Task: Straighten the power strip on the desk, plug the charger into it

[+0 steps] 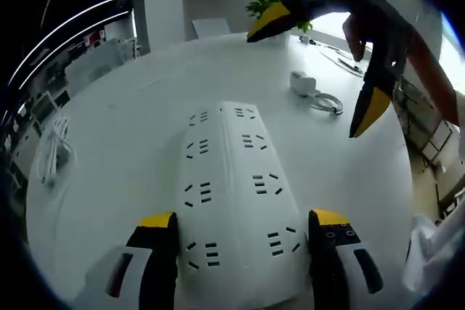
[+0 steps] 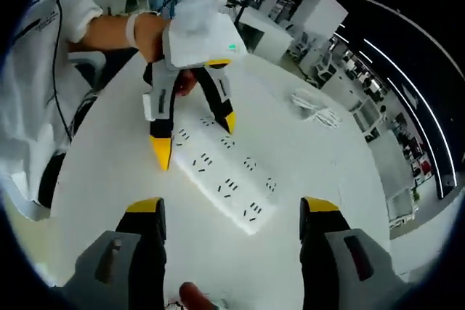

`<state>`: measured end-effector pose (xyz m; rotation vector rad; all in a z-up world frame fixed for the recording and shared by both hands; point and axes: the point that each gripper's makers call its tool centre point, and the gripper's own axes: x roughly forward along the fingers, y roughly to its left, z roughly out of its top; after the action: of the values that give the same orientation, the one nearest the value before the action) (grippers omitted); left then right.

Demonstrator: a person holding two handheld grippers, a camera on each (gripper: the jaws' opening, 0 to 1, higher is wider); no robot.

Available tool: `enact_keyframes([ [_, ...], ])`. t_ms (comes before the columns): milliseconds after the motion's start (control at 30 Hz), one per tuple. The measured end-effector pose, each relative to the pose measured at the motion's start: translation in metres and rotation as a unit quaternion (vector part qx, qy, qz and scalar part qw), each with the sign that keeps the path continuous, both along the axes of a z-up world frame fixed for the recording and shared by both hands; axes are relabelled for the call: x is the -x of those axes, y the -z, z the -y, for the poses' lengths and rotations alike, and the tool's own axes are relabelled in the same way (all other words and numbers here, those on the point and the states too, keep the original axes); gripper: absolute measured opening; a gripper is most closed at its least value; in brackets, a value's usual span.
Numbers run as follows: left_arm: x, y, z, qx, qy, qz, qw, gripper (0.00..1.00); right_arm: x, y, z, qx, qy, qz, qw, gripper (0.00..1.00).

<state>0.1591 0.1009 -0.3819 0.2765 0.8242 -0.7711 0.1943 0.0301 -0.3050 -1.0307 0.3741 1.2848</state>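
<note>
A white multi-socket power strip (image 1: 232,179) lies lengthwise on the round white desk (image 1: 123,128). My left gripper (image 1: 243,224) is open, its yellow-tipped jaws standing on either side of the strip's near end. The white charger (image 1: 301,82) with its coiled cable (image 1: 328,102) sits beyond the strip at the right. My right gripper (image 1: 320,63) hangs open above the charger with nothing between its jaws. In the right gripper view the strip (image 2: 229,176) runs diagonally ahead of my right gripper (image 2: 232,212), and the left gripper (image 2: 195,137) straddles the strip's far end.
A loose white cable (image 1: 54,147) lies near the desk's left edge, seen too as a cable (image 2: 316,110) past the strip. A green plant (image 1: 276,1) stands at the far rim. A person's arm (image 2: 109,30) holds the left gripper. Office desks lie beyond.
</note>
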Motion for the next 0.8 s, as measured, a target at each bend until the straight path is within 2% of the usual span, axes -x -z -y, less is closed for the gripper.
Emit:
enact_keyframes([
  [67, 0.0, 0.0, 0.0, 0.001, -0.001, 0.0, 1.0, 0.74, -0.003, 0.006, -0.004, 0.016, -0.014, -0.01, 0.9997, 0.75],
  [233, 0.002, 0.0, 0.001, 0.0, -0.001, 0.0, 1.0, 0.74, -0.018, 0.02, -0.009, 0.059, -0.037, -0.004, 0.9975, 0.76],
  [333, 0.003, -0.001, 0.002, 0.001, -0.001, 0.0, 1.0, 0.74, -0.021, 0.03, -0.009, 0.086, -0.045, -0.029, 0.9948, 0.73],
  [400, 0.003, -0.001, 0.002, 0.0, 0.0, 0.0, 1.0, 0.74, -0.025, 0.034, -0.012, 0.099, -0.054, -0.026, 0.9932, 0.74],
  [500, 0.004, -0.001, 0.002, 0.001, 0.0, 0.0, 1.0, 0.74, -0.027, 0.04, -0.016, 0.13, -0.078, -0.019, 0.9882, 0.75],
  [600, 0.004, -0.001, 0.002, 0.001, -0.001, 0.0, 1.0, 0.74, -0.028, 0.046, -0.022, 0.158, -0.099, -0.026, 0.9821, 0.76],
  [700, 0.004, -0.001, 0.002, 0.0, -0.001, -0.001, 1.0, 0.74, -0.035, 0.054, -0.025, 0.2, -0.116, -0.025, 0.9725, 0.75],
  [733, 0.004, -0.001, 0.002, -0.001, -0.001, -0.001, 1.0, 0.74, -0.037, 0.056, -0.028, 0.205, -0.117, -0.024, 0.9714, 0.75],
  [800, 0.004, -0.001, 0.002, 0.0, -0.001, -0.001, 1.0, 0.74, -0.037, 0.06, -0.029, 0.229, -0.136, -0.03, 0.9634, 0.74],
])
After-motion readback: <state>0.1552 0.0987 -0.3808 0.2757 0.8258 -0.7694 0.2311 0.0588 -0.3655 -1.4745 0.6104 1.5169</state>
